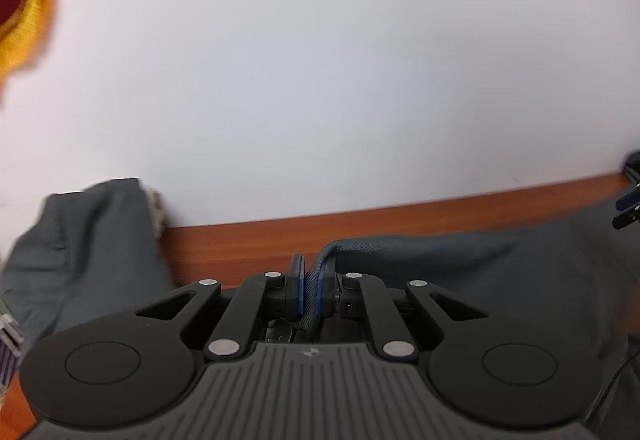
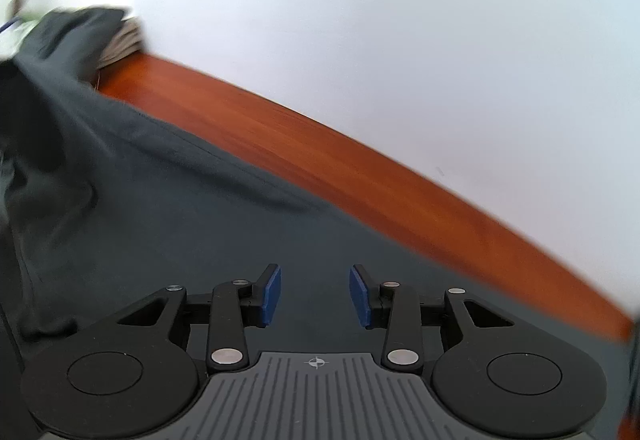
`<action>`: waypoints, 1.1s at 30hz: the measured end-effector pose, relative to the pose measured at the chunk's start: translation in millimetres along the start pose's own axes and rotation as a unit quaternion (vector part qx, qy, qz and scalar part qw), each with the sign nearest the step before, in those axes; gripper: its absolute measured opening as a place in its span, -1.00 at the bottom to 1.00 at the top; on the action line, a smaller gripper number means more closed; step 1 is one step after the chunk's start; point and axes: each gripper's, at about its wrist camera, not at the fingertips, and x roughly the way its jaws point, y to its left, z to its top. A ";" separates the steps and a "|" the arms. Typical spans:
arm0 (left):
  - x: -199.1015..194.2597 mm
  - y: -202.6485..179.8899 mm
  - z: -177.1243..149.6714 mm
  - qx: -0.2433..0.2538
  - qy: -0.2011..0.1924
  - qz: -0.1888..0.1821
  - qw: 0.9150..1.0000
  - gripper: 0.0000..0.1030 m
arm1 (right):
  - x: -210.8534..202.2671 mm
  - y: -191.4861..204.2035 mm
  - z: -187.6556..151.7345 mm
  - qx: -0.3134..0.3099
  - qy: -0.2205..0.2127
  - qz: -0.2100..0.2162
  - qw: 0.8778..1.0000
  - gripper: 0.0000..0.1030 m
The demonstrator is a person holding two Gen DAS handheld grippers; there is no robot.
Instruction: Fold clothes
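We see the left gripper with its blue pads pressed close together on a rolled edge of the dark grey garment, a strip of the cloth running down between them toward the gripper body. From that pinch the fabric spreads to the right across the wooden tabletop, reaching toward the right gripper, of which only a blue pad and a black tip peek in at the right edge of the left wrist view. In its own view the right gripper stands with its pads wide apart and nothing between them, poised over a flat stretch of the same garment; whether it touches the cloth we cannot tell. The garment covers the near part of the tabletop, and its hem runs slantwise beside a bare strip of wood along the far edge, where the tabletop meets a white wall. At the far left end of the tabletop, against the wall, a bunched grey heap of cloth rises, with some lighter ribbed fabric tucked behind it. A dark red banner with yellow fringe hangs on the wall at the upper left.
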 end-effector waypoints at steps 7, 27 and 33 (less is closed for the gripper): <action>-39.3 -31.4 11.2 -0.062 -0.021 0.106 0.992 -0.82 | 65.1 -16.2 24.2 -0.164 -0.008 0.046 0.985 0.08; -48.2 -53.0 37.9 -0.190 -0.024 0.215 0.958 -0.82 | 155.1 -97.6 22.2 -0.252 0.110 0.138 0.951 -0.03; -50.0 -41.1 41.0 -0.231 -0.014 0.209 0.950 -0.82 | 145.6 -101.8 17.1 -0.244 0.122 0.145 0.951 -0.87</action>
